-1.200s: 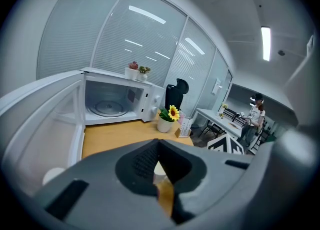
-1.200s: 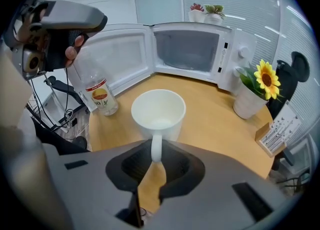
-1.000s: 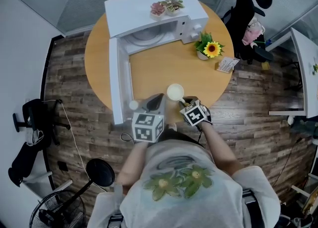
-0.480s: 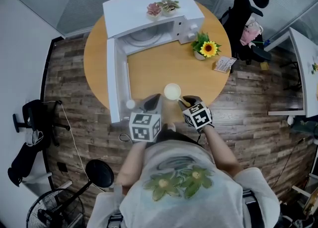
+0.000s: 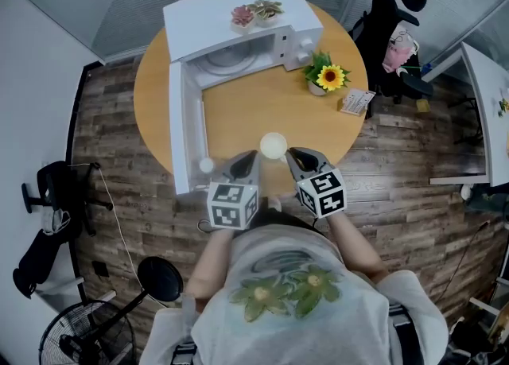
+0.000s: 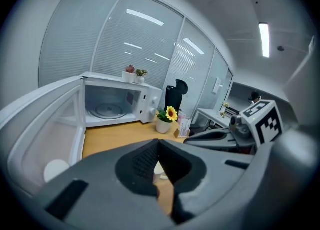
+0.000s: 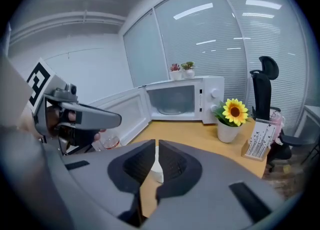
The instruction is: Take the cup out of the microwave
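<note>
A white cup (image 5: pixel 273 145) stands upright on the round wooden table (image 5: pixel 238 109), near its front edge, outside the microwave (image 5: pixel 238 25). The microwave's door (image 5: pixel 181 129) hangs open to the left and only the glass turntable (image 5: pixel 231 57) shows inside. My left gripper (image 5: pixel 242 166) hovers just left of the cup, shut and empty. My right gripper (image 5: pixel 298 157) hangs above the table just right of the cup; its jaws are closing and hold nothing. The cup (image 7: pixel 157 171) shows beyond the right gripper (image 7: pixel 156 146) and the cup (image 6: pixel 159 168) also shows past the left gripper (image 6: pixel 159 144).
A potted sunflower (image 5: pixel 328 79) and a card holder (image 5: pixel 355 102) stand at the table's right. Two small plants (image 5: pixel 254 12) sit on top of the microwave. A small white round thing (image 5: pixel 206 166) lies by the door's near end. A black chair (image 5: pixel 394 5) stands behind the table.
The right gripper has lifted up and away from the cup, which stays on the table, and its jaws have drawn together. The left gripper has barely moved.
</note>
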Action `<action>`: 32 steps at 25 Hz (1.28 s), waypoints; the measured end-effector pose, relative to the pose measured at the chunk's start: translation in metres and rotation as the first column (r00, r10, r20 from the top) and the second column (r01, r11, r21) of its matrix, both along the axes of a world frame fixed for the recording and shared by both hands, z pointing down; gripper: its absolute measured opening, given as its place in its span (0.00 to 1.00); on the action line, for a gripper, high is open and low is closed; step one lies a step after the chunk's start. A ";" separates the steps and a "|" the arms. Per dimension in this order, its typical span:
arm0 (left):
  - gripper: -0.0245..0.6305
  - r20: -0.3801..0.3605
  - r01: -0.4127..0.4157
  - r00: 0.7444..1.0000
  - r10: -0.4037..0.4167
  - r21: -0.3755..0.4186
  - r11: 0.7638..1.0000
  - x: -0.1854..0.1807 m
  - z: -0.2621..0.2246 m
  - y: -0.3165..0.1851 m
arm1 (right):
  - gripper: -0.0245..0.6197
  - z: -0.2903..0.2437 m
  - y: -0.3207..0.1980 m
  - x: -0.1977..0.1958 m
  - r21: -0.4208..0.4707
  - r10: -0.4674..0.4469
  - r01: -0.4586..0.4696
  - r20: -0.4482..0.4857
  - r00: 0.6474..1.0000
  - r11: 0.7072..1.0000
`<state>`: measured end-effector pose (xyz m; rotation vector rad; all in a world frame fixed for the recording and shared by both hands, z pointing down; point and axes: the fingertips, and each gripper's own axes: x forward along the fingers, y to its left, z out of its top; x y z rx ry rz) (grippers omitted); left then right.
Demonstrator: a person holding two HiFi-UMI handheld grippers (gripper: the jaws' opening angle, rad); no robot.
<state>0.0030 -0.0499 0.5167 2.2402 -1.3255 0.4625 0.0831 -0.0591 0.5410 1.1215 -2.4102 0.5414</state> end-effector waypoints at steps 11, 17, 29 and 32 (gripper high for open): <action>0.04 0.019 -0.018 1.000 0.018 0.041 0.999 0.013 -0.012 0.010 | 0.06 -0.036 0.017 -0.011 0.060 -0.044 0.042 0.040 0.998 0.997; 0.04 0.024 -0.018 1.000 0.016 0.053 0.998 0.016 -0.017 0.015 | 0.06 -0.048 0.023 -0.015 0.079 -0.060 0.056 0.042 0.997 0.995; 0.04 0.032 -0.021 0.999 0.018 0.095 0.995 0.023 -0.030 0.024 | 0.06 -0.059 0.033 -0.019 0.096 -0.076 0.072 0.039 0.996 0.993; 0.04 0.032 -0.022 0.999 0.019 0.098 0.995 0.023 -0.032 0.027 | 0.06 -0.059 0.036 -0.018 0.089 -0.077 0.074 0.032 0.997 0.993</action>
